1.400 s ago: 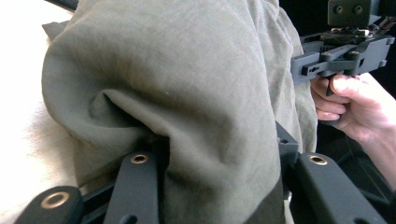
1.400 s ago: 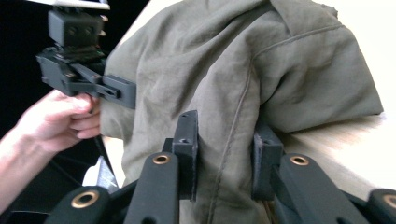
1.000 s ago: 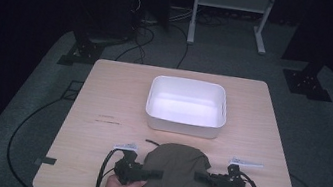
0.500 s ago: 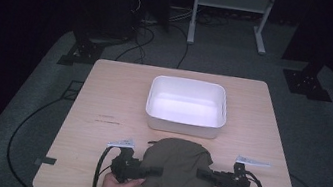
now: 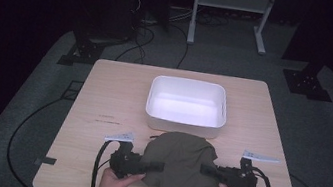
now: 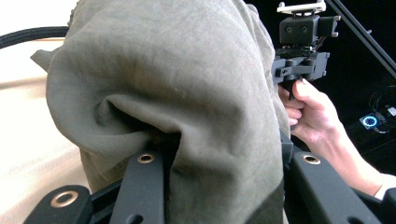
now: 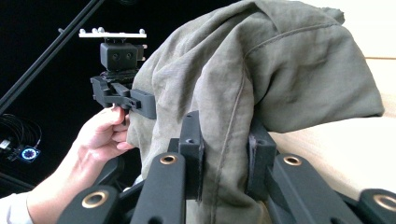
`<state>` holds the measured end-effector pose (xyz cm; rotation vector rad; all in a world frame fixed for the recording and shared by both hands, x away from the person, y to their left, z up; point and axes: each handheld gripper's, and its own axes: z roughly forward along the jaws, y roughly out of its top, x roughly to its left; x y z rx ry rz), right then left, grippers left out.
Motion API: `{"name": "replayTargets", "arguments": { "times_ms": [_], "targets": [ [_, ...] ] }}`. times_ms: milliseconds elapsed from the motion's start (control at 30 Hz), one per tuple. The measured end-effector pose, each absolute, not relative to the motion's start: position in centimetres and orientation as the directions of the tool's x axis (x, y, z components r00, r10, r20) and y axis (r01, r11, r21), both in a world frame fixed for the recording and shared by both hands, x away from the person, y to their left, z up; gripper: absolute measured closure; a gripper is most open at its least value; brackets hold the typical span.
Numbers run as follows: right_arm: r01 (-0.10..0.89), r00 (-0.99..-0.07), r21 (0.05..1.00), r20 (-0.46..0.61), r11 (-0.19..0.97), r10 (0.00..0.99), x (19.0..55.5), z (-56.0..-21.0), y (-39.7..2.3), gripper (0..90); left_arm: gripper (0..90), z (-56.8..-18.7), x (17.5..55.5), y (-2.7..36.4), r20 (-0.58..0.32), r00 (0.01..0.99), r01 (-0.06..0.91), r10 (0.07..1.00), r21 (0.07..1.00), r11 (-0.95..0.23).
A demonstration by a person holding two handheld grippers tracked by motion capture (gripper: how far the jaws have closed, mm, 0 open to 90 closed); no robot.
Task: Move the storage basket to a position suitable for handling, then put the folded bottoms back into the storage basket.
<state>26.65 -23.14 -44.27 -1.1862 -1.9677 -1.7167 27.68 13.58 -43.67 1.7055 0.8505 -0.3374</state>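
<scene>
Olive cloth (image 5: 181, 162) hangs bunched over the table's (image 5: 103, 93) near edge, pinched at its left side by the left gripper (image 5: 152, 165) and at its right by the right gripper (image 5: 207, 169), so I judge the lifting step is underway, and next both hands must carry it evenly toward the white tub (image 5: 184, 122).

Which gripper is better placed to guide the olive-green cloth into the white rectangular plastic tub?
Neither clearly. The left gripper and right gripper both clamp the olive-green cloth, one at each side, level with each other. The white rectangular plastic tub sits centred just beyond, so both should probably move together.
</scene>
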Motion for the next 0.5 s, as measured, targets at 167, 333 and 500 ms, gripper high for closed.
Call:
{"name": "replayTargets", "arguments": {
  "times_ms": [167,333,500],
  "targets": [
    [0.71,-0.635,0.703,0.667,-0.046,0.391,27.3,-42.9,-23.4,73.0,60.9,-41.7,28.3,13.3,-0.593,0.714,0.667,0.372,0.738,-0.105],
    [0.696,-0.643,0.715,0.662,-0.067,0.386,27.8,-41.4,-23.5,73.0,61.1,-40.0,29.2,13.3,-0.589,0.721,0.662,0.366,0.742,-0.11],
    [0.679,-0.656,0.73,0.649,-0.073,0.385,28.3,-40.0,-23.7,72.9,61.1,-38.9,30.1,13.2,-0.591,0.725,0.658,0.353,0.746,-0.103]
  ]
}}
